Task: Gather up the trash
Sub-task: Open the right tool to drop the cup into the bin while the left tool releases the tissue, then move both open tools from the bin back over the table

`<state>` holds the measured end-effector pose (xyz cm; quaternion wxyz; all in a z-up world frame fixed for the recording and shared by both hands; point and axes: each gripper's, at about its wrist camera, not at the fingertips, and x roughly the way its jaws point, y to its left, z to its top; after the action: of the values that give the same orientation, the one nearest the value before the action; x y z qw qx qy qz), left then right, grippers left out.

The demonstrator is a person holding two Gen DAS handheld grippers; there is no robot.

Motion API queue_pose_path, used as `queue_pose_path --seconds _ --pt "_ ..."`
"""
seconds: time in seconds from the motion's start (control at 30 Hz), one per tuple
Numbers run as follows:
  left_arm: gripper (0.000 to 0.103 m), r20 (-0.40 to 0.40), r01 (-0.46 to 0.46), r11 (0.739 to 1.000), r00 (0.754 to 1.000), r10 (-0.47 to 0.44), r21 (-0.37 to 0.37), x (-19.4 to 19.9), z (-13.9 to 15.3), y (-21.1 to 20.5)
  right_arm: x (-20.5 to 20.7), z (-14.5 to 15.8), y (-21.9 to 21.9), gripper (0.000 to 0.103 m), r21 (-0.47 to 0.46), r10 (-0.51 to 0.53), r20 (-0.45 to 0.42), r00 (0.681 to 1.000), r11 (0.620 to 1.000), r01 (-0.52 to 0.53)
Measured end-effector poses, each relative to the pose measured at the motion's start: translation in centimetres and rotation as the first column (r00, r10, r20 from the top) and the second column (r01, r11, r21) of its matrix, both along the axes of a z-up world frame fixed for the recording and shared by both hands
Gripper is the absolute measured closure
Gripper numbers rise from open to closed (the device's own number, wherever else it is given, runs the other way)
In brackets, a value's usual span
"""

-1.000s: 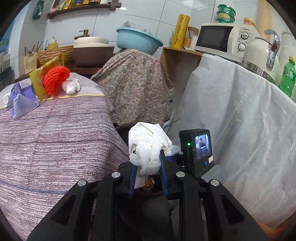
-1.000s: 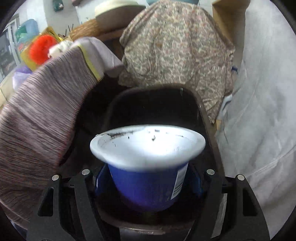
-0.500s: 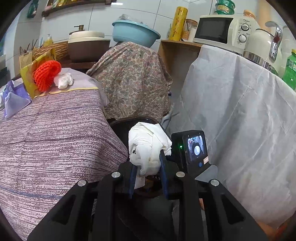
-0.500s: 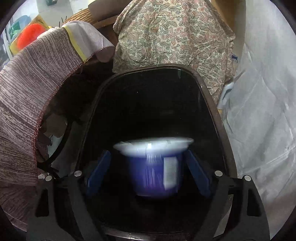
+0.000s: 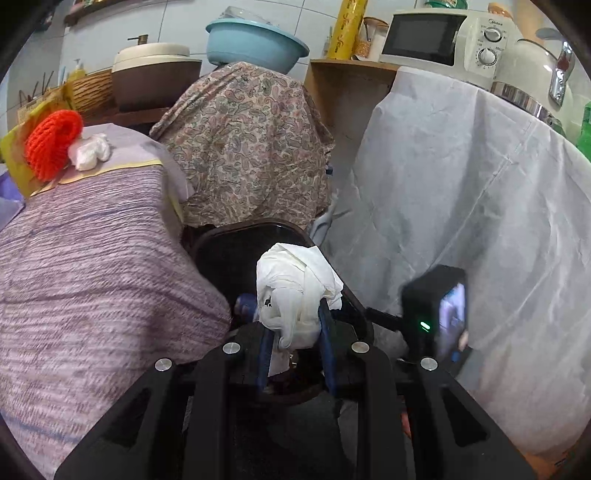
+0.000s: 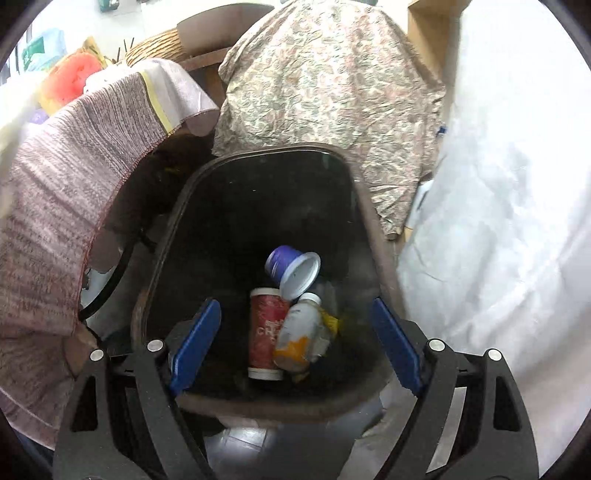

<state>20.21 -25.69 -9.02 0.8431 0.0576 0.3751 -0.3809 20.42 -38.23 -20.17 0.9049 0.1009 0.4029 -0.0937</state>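
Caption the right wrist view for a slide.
Open right gripper above the dark bin, where the blue cup lies with a red can and bottle.

Only a few texts are readable. The red can (image 6: 265, 334) in the bin (image 6: 365, 221) carries white letters that begin "CH"; the rest is hidden by the bottle (image 6: 301, 334) lying over it. The microwave (image 5: 443, 37) has a small brand word above its upper knob, too small to read. The yellow roll (image 5: 346, 29) has lettering along it, also not legible.
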Motion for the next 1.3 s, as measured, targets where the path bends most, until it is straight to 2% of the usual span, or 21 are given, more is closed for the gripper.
queue_pose_path --seconds 0.17,0.3,0.4,0.47,0.63,0.7,0.83,0.97,1.23,1.3 --pt "0.08 -0.064 0.013 0.999 0.998 -0.011 0.031 2.7 -2.0 -2.6 -2.7 1.3 -0.7 0.02 0.005 -0.025 0.027 0.999 1.0 0.025" --pt "0.077 -0.081 0.015 0.998 0.997 -0.01 0.067 4.3 -3.5 -4.3 -4.1 1.9 -1.1 0.019 0.015 -0.04 0.044 0.998 0.999 0.039" --pt "0.068 -0.116 0.017 0.997 0.993 -0.008 0.069 5.2 -4.6 -5.1 -4.8 2.0 -1.3 0.019 0.011 -0.047 0.042 0.998 0.999 0.047" --pt "0.056 -0.132 0.014 0.998 0.991 -0.005 0.068 5.6 -5.2 -5.5 -5.0 2.1 -1.4 0.019 0.018 -0.052 0.039 0.998 0.999 0.051" --pt "0.05 -0.126 0.018 0.997 0.992 -0.009 0.075 5.5 -5.7 -5.7 -5.2 2.1 -1.3 0.019 0.024 -0.047 0.036 0.998 0.999 0.046" --pt "0.045 -0.105 0.018 0.998 0.994 -0.012 0.062 5.3 -5.4 -5.5 -5.1 2.0 -1.2 0.019 0.022 -0.042 0.03 0.999 0.999 0.042" --pt "0.043 -0.092 0.023 1.0 0.996 -0.021 0.016 4.8 -4.4 -4.7 -5.0 2.1 -0.9 0.019 0.022 -0.038 0.03 0.999 0.999 0.037" --pt "0.038 -0.021 0.022 1.0 1.0 -0.022 -0.015 3.5 -2.6 -3.6 -5.2 2.5 -0.6 0.019 0.013 -0.037 0.033 0.999 0.999 0.036" --pt "0.032 0.063 -0.009 0.997 0.998 0.014 -0.082 0.1 1.5 -0.5 -5.2 4.7 -0.3 0.019 0.004 -0.035 0.081 0.996 0.999 0.035" --pt "0.027 0.091 -0.025 0.995 0.995 0.034 -0.094 -0.7 2.5 0.5 -5.1 5.4 0.1 0.019 0.0 -0.027 0.097 0.995 1.0 0.027"
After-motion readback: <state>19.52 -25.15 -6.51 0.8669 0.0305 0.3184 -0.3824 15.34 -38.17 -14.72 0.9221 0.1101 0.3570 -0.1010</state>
